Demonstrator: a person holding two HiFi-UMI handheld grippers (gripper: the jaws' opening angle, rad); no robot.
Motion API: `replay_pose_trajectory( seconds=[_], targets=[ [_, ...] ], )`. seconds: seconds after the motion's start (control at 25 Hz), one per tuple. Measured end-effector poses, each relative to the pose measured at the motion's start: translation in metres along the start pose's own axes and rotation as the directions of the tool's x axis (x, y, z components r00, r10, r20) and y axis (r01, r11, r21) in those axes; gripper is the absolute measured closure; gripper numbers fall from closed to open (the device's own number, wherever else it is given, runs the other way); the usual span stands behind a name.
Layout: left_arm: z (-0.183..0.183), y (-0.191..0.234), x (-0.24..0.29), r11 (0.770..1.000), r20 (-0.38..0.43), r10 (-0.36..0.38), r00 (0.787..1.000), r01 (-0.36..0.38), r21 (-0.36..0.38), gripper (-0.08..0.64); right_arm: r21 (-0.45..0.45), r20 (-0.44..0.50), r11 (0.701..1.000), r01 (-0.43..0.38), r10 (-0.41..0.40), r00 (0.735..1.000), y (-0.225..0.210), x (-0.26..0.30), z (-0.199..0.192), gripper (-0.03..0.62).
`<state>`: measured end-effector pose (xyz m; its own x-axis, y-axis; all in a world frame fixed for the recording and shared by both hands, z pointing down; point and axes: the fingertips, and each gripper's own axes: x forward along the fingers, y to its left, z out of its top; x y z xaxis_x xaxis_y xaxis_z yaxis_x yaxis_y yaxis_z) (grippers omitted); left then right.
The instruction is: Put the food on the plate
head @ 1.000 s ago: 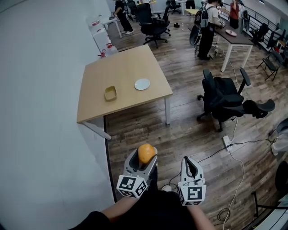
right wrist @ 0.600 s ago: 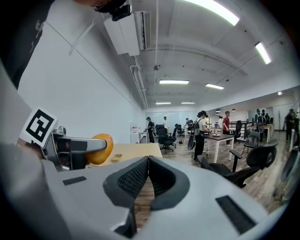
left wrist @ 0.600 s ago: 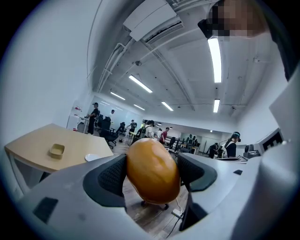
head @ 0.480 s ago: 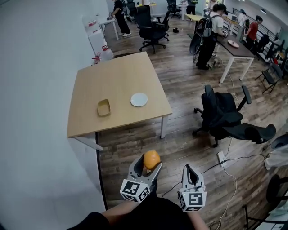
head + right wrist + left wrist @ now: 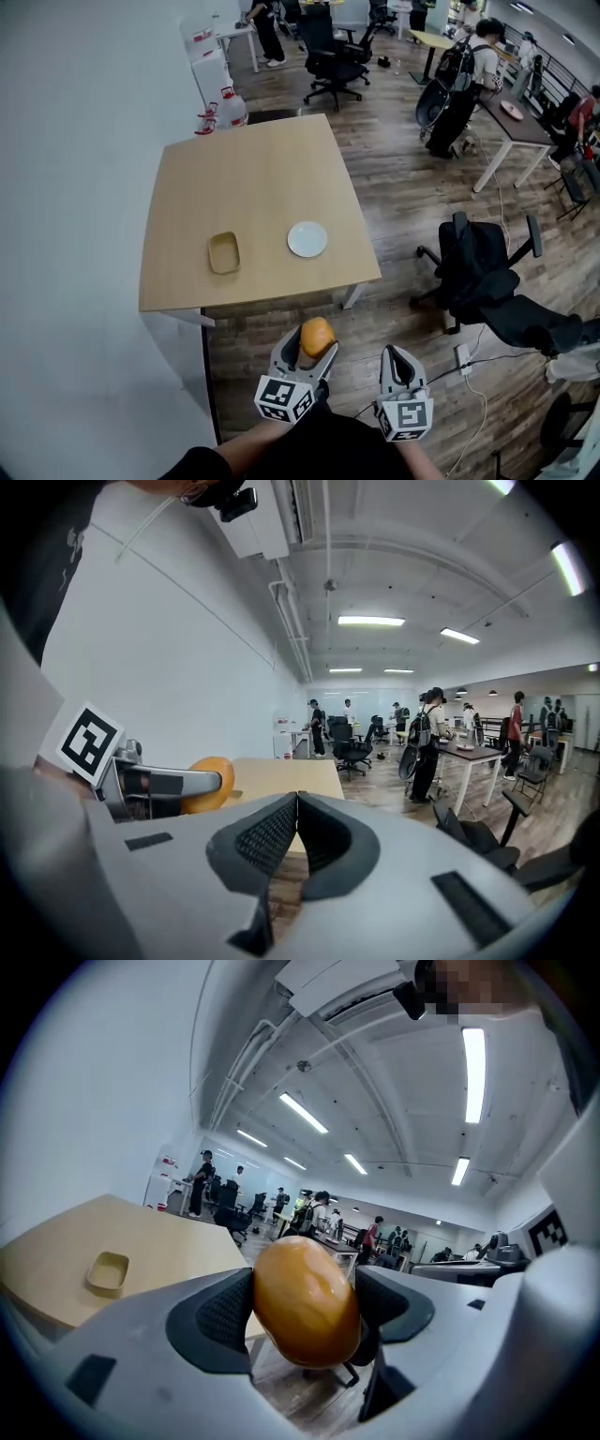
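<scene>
A round orange piece of food (image 5: 317, 336) (image 5: 306, 1300) sits clamped between the jaws of my left gripper (image 5: 309, 344) (image 5: 304, 1309), held above the wooden floor just short of the table's near edge. The same food (image 5: 208, 784) shows at the left of the right gripper view. My right gripper (image 5: 397, 361) (image 5: 296, 829) is beside the left one, its jaws shut together on nothing. A small white plate (image 5: 307, 239) lies on the light wooden table (image 5: 253, 178), near its front right. The plate is not visible in the left gripper view.
A shallow tan tray (image 5: 224, 253) (image 5: 107, 1270) lies left of the plate. A white wall (image 5: 75, 187) runs along the left. A black office chair (image 5: 487, 281) stands to the right, with cables (image 5: 469, 356) on the floor. People (image 5: 464, 84) and desks are further back.
The table has come nearer and lower in the head view as I walk towards it. Both grippers keep their places in front of me, the left still shut on the food.
</scene>
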<state>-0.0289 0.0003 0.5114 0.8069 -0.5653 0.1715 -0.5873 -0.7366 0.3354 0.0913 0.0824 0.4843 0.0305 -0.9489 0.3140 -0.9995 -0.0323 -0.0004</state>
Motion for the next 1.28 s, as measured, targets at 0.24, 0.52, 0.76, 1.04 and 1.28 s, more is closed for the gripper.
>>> replay_pose_trajectory(
  seconds=[0.24,0.52,0.76,1.04,1.28],
  targets=[
    [0.008,0.063,0.031,0.998,-0.005,0.045,0.999,-0.045,-0.042,0.229,0.0,-0.034,1.0,-0.02,0.02,0.999,0.002,0.068,0.009,0.532],
    [0.022,0.109,0.044,0.995,-0.013,0.062,0.998,-0.063,-0.072,0.229,0.05,-0.003,0.999,-0.012,0.012,1.0,0.006,0.102,0.031,0.532],
    [0.029,0.116,0.052,0.993,0.011,0.096,0.995,-0.095,-0.07,0.229,0.024,-0.01,0.999,-0.046,0.046,0.999,0.01,0.116,0.037,0.532],
    [0.028,0.127,0.064,0.988,-0.002,0.136,0.991,-0.136,-0.08,0.229,0.045,0.012,0.996,-0.071,0.071,0.997,0.003,0.133,0.044,0.532],
    [0.026,0.142,0.086,0.984,-0.015,0.164,0.986,-0.165,-0.074,0.229,-0.045,0.029,0.995,-0.088,0.089,0.996,-0.003,0.168,0.054,0.532]
  ],
)
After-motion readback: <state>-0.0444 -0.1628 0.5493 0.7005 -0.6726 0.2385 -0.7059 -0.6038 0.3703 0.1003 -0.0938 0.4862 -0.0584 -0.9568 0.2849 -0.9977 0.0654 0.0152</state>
